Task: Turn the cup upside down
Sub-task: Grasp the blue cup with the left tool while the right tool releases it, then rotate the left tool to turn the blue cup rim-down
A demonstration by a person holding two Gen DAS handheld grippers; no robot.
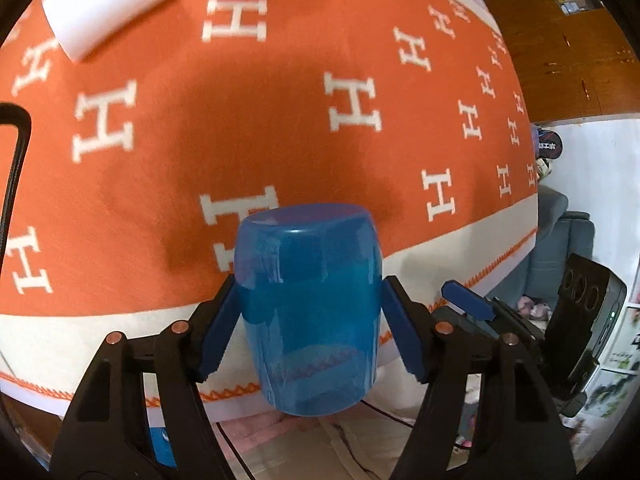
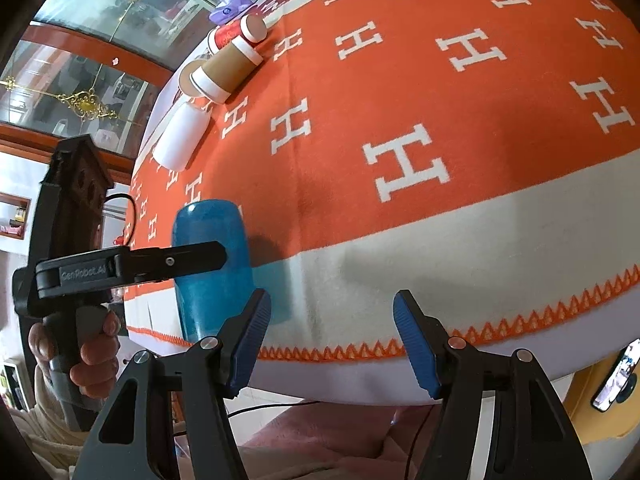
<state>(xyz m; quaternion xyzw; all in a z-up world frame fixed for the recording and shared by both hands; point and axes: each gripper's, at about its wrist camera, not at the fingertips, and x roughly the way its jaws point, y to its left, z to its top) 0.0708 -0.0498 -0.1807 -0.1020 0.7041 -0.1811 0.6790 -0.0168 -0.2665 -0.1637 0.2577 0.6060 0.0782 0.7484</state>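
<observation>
Gripping the blue cup [image 1: 310,308] w/ both blue pads [image 1: 218,332] pressed to its sides, the left gripper [image 1: 308,328] holds it lower centre of frame, over the near edge of the orange blanket [image 1: 240,120] w/ white "H" letters. Right gripper [image 2: 332,344] hangs lower centre, jaws spread wide w/ nothing between. "GenRobot.AI" reads on the left gripper's body at left of right-wrist view. White cup [image 1: 112,4] lies on its side upper left.

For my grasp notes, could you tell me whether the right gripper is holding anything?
No, the right gripper is open with only the tablecloth between its fingers; the blue cup sits in the left gripper.
</observation>
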